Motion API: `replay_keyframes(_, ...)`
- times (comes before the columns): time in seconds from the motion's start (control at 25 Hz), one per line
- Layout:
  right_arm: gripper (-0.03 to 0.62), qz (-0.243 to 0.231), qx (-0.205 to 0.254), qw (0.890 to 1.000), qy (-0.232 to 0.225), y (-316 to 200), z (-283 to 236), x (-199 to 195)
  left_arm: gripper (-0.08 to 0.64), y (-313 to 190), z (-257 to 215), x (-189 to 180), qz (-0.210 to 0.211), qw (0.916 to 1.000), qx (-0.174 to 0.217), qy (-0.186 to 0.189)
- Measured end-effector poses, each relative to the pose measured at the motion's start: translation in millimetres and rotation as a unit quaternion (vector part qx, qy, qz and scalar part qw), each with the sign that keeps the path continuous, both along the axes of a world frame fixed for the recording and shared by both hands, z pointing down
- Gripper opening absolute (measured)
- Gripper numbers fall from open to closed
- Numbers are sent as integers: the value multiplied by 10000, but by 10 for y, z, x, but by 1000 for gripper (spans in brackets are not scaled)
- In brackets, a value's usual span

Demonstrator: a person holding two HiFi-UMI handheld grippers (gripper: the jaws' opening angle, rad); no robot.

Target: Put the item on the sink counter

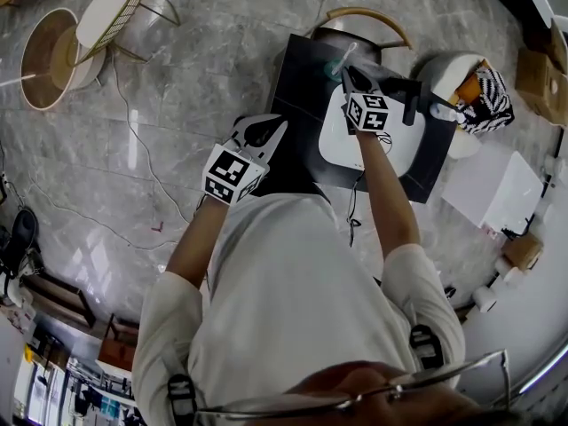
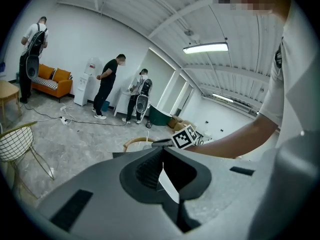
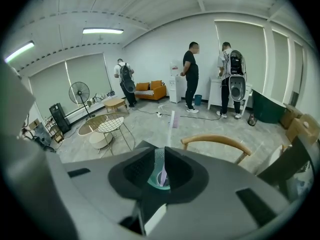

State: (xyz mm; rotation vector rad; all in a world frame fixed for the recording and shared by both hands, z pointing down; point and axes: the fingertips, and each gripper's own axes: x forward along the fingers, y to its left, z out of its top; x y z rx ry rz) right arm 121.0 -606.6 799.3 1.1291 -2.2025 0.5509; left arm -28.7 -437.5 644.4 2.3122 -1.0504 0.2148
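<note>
— Over the far edge of the tabletop [image 1: 297,87], what is the right tool [image 1: 349,74] gripping?
— It is clamping a toothbrush [image 1: 346,59] by its lower end. The right gripper view is showing it best: a slim pale stem with a pinkish head is rising out of the jaws, and something teal is sitting at its base, pinched between the pads.
— And around it?
— A white sink basin [image 1: 333,145] is lying sunk in the dark tabletop just under the tool. A black faucet [image 1: 410,105] is standing at the basin's right. A wooden chair back [image 1: 368,16] is curving just beyond the far edge, right ahead of the brush.
— The left tool [image 1: 277,124]?
— It is hovering at the tabletop's left edge, jaws pressed together on nothing.
— Is any view adding more?
— The head view is giving the layout. The gripper views are showing the room beyond instead: people [image 3: 191,76] standing by a wall, an orange sofa [image 3: 151,89], a floor fan [image 3: 80,94] and a wire-frame stool [image 3: 112,125].
</note>
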Motion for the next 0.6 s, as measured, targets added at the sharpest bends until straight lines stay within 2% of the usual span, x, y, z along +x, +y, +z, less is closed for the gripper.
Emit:
replay_keyframes(0.32,67,-118,139,9998,-81,153,-162,32,5,167,-107,59,-117,9998,131,-71)
replay_keyframes(0.6,67,-287,412,9985,-226,335,-510,68,5,384,-224,176,-285,9992,244,-107)
